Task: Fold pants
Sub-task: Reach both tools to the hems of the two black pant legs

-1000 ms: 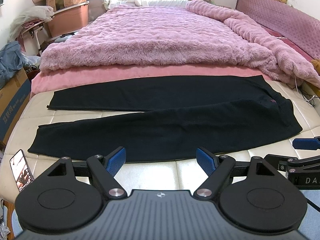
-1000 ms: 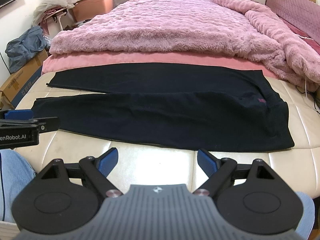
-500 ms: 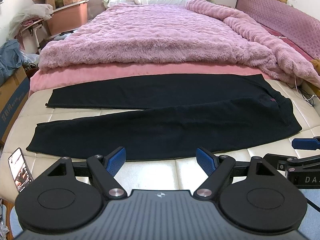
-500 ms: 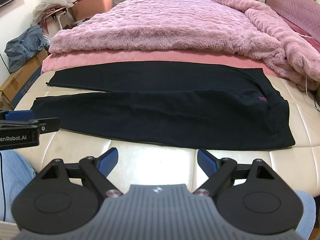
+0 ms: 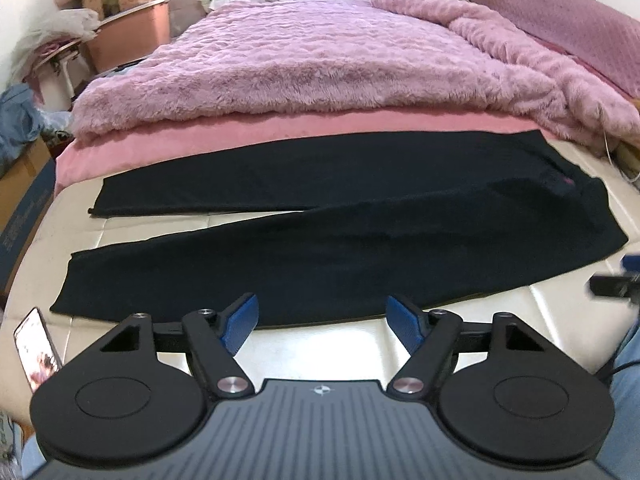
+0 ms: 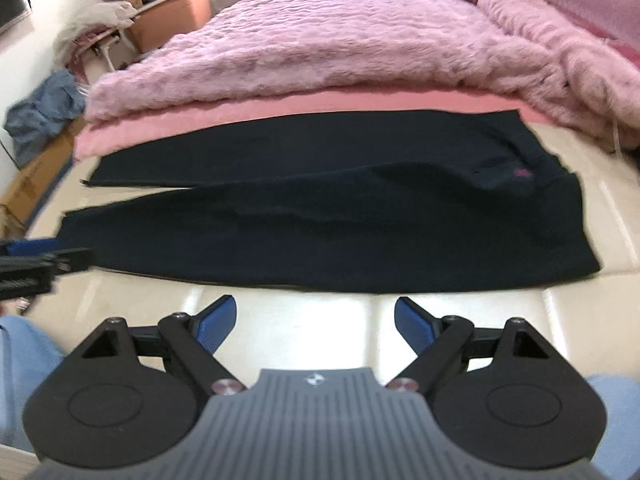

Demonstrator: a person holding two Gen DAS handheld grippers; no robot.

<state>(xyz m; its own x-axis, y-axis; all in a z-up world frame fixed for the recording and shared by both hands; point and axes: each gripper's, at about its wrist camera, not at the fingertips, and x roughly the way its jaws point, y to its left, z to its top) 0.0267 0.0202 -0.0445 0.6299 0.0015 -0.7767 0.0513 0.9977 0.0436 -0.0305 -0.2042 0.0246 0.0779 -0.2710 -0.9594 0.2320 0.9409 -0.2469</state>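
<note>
On the bed's cream mattress [image 5: 320, 344] | black pants [image 5: 320, 240] are lying flat, waistband at 3 o'clock, legs splaying toward 9 | left gripper [image 5: 322, 322] is hovering at 6 o'clock, jaws wide, just been narrowing, nothing between | right gripper [image 6: 316, 318] jaws are gaping, empty | phone [image 5: 38, 354] is lying at 8 o'clock.

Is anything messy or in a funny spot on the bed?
The black pants lie flat but with legs spread apart in a V, not lined up. A phone with its screen lit sits at the mattress's near left corner, close to the edge. Nothing looks spilled or broken.
</note>
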